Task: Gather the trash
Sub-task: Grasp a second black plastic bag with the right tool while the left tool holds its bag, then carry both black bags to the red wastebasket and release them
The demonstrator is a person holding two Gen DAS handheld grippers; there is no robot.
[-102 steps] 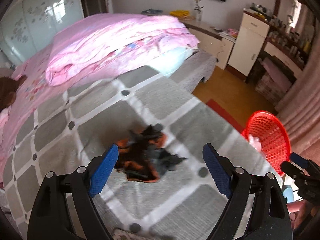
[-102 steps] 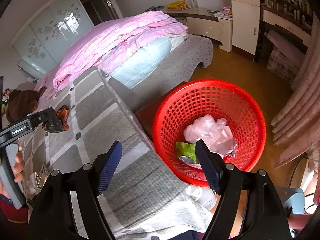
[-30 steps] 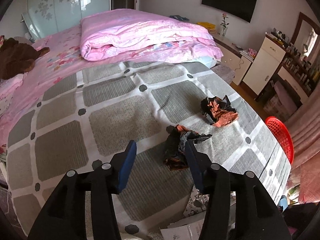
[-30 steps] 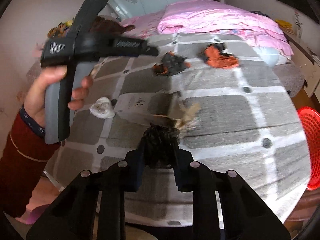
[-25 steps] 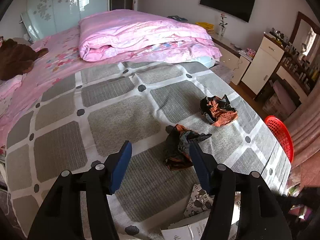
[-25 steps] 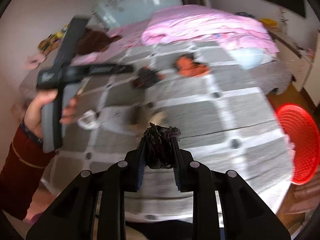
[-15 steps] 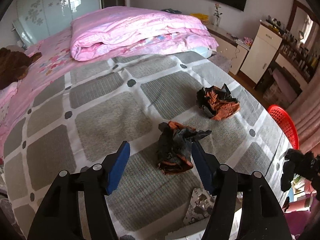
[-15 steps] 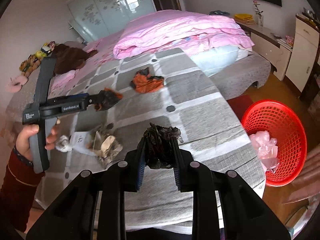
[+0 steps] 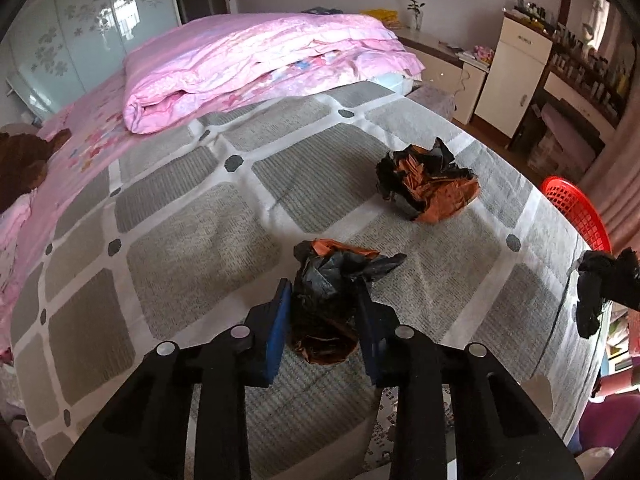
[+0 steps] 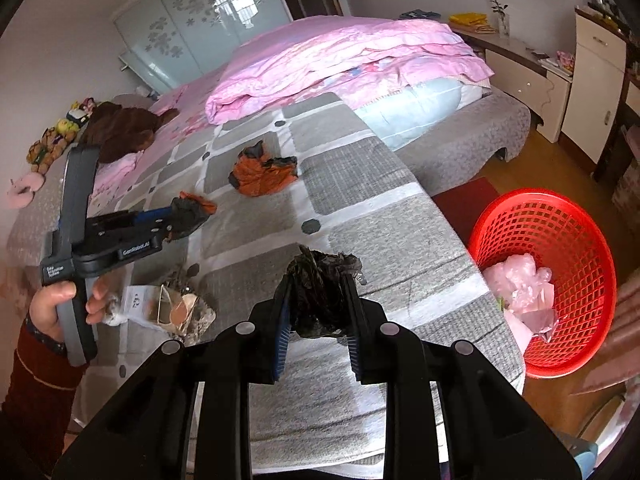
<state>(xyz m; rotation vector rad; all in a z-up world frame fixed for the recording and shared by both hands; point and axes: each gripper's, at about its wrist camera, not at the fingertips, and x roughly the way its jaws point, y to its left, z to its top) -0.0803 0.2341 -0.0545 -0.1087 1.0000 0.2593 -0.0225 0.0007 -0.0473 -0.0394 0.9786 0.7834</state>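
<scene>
both tongs are loaded: the right gripper (image 10: 316,330) is pinched on a black crumpled wrapper (image 10: 320,288) above the blanket's (image 10: 384,248) right edge, and the left gripper (image 9: 322,332) has closed round a black-and-orange wad (image 9: 332,292) near the blanket's front edge. the risk, as i judge it, is the light, springy plastic slipping from either grip on the way to the red basket (image 10: 580,240), which stands on the floor off the right edge. another orange wad (image 9: 430,188) lies further along the blanket, and paper scraps (image 10: 176,308) sit by the left hand (image 10: 60,304); nothing blocks the basket.
</scene>
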